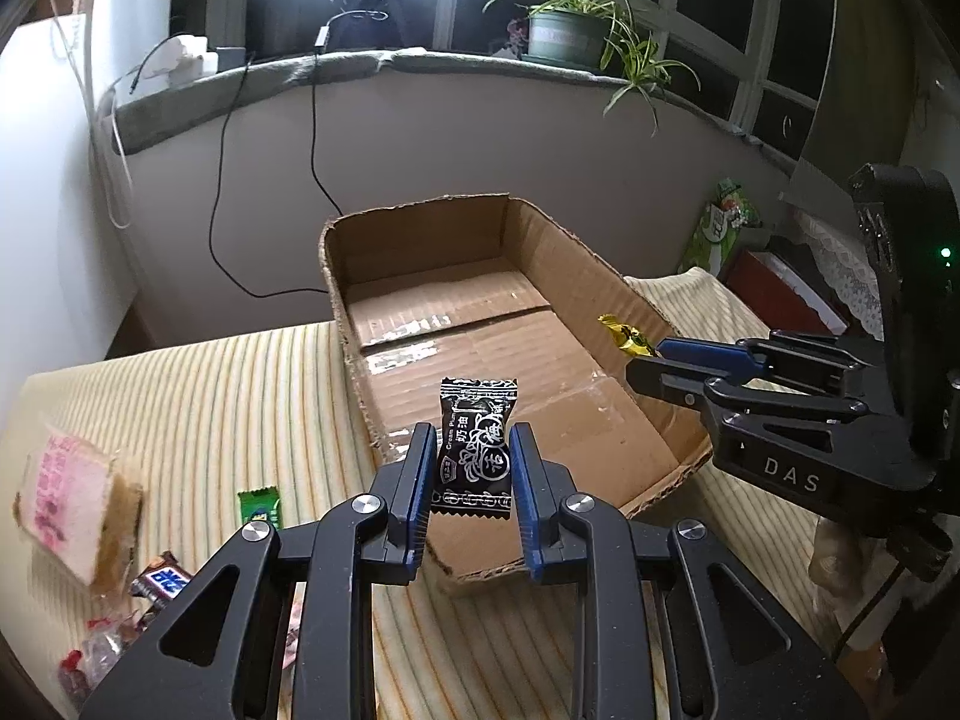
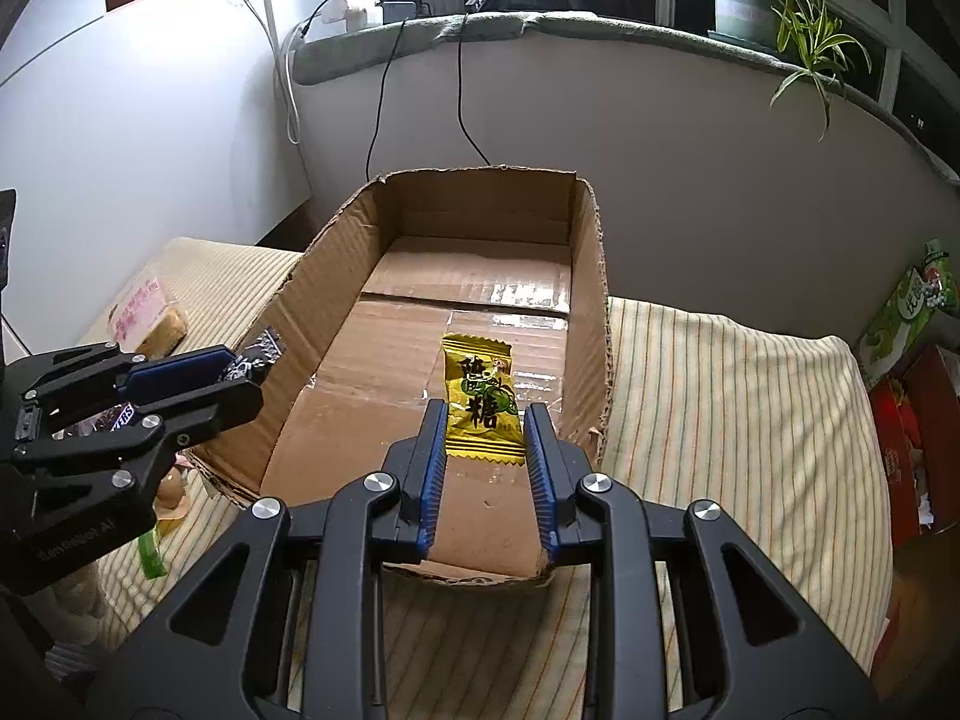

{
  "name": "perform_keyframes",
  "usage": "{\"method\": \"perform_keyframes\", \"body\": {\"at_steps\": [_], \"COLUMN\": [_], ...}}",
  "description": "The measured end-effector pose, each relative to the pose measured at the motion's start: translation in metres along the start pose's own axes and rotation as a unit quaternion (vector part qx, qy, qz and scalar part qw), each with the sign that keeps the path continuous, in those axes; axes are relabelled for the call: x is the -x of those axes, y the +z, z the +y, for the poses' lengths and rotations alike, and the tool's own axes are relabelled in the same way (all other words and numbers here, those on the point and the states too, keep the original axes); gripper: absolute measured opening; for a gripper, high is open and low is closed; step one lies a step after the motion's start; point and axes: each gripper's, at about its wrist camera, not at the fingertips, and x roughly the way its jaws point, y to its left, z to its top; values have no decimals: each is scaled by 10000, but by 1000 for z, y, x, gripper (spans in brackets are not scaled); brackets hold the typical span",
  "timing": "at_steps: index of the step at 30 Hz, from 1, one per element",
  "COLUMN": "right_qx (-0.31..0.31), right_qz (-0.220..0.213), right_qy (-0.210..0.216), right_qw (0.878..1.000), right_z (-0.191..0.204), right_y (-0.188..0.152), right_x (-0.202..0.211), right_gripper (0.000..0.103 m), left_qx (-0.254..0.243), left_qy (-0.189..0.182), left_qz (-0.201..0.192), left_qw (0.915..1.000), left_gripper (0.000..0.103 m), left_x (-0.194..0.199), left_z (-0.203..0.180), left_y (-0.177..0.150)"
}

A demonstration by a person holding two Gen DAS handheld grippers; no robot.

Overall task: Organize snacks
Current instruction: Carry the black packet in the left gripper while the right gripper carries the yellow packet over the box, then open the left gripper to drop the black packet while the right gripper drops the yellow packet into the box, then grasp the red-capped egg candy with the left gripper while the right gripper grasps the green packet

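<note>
An open, empty cardboard box [image 1: 420, 252] [image 2: 336, 276] stands on a striped cloth. My left gripper [image 1: 473, 456] is shut on a black wrapped candy [image 1: 476, 447] and holds it above the box's near left corner. My right gripper [image 2: 487, 438] is shut on a yellow wrapped candy [image 2: 482, 399] and holds it above the box's near right part. Each gripper shows from the side in the other view: the right one [image 1: 666, 360] with the yellow candy [image 1: 624, 335], the left one [image 2: 240, 372] with the black candy [image 2: 255, 354].
Left of the box lie a pink packaged cake [image 1: 72, 510] [image 2: 150, 312], a small green candy [image 1: 259, 505] [image 2: 150, 552], a Snickers bar [image 1: 162, 583] and other wrapped sweets [image 1: 96, 654]. Green and red snack packs [image 2: 906, 324] stand at the right. A windowsill with plants [image 1: 570, 30] and cables runs behind.
</note>
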Motion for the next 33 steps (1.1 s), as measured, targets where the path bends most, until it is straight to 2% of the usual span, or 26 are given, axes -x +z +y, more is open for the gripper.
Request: {"method": "perform_keyframes", "body": {"at_steps": [5,6,7,8,17,25,27,29,33], "right_qx": [38,37,37,42,94,188,211,247,303], "right_qz": [-17,-19,-29,-48,-125,-224,-251,-307,-337], "right_qy": [16,14,5,-7,-27,16,60,104,310], "right_qw": [10000,10000,10000,10000,9999,9996,9994,9992,9985], "right_z": [-1,-2,-1,-1,7,25,29,35,49], "right_y": [-1,-1,-1,-1,-1,-5,-6,-9,-15], "right_x": [1,1,2,3,16,35,40,47,56], "right_gripper": [28,31,40,45,46,46,51,60,60], "left_qx": [-40,-42,-42,-38,79,129,157,201,350], "left_qy": [28,30,34,38,64,97,124,164,281], "left_qz": [11,21,14,11,-101,-321,-373,-418,-493], "left_qw": [10000,10000,10000,10000,9999,9994,9991,9988,9978], "left_gripper": [23,25,25,25,25,25,25,25,25], "left_x": [-3,-3,-2,-2,14,44,53,63,83], "left_z": [-4,-4,-3,-3,6,13,17,22,38], "left_y": [3,3,3,3,2,-2,-4,-9,-21]}}
